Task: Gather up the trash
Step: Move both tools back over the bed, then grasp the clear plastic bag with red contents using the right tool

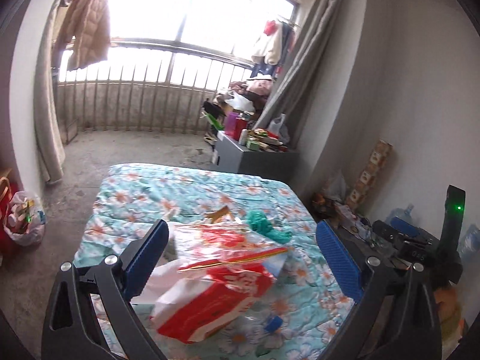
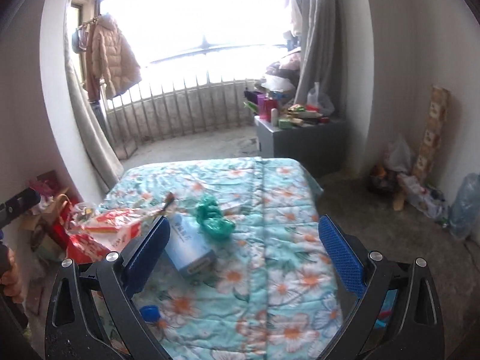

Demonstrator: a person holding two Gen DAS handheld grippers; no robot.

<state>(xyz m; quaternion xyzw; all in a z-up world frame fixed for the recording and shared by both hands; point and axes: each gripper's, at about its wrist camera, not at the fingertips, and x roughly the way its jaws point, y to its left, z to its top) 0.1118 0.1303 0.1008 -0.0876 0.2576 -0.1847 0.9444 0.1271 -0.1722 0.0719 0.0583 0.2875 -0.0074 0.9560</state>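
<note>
A red and white plastic bag (image 1: pixel 216 294) lies on the floral quilt (image 1: pixel 186 189), between the wide-apart fingers of my left gripper (image 1: pixel 243 240), which is open above it. The same bag (image 2: pixel 105 231) shows at the left in the right wrist view. Beyond it lie a crumpled green bag (image 1: pixel 267 223), a brown scrap (image 1: pixel 219 212) and a blue bottle cap (image 1: pixel 273 323). My right gripper (image 2: pixel 244 235) is open over the quilt (image 2: pixel 285 240). A light blue box (image 2: pixel 189 247), the green bag (image 2: pixel 214 216) and the blue cap (image 2: pixel 150 312) lie near its left finger.
A full trash bag (image 1: pixel 25 220) sits on the concrete floor left of the bed. A grey cabinet (image 2: pixel 300 144) crowded with bottles stands beyond the bed's far end. Clutter and water jugs (image 2: pixel 465 204) line the right wall. A balcony railing (image 1: pixel 135 102) closes the far side.
</note>
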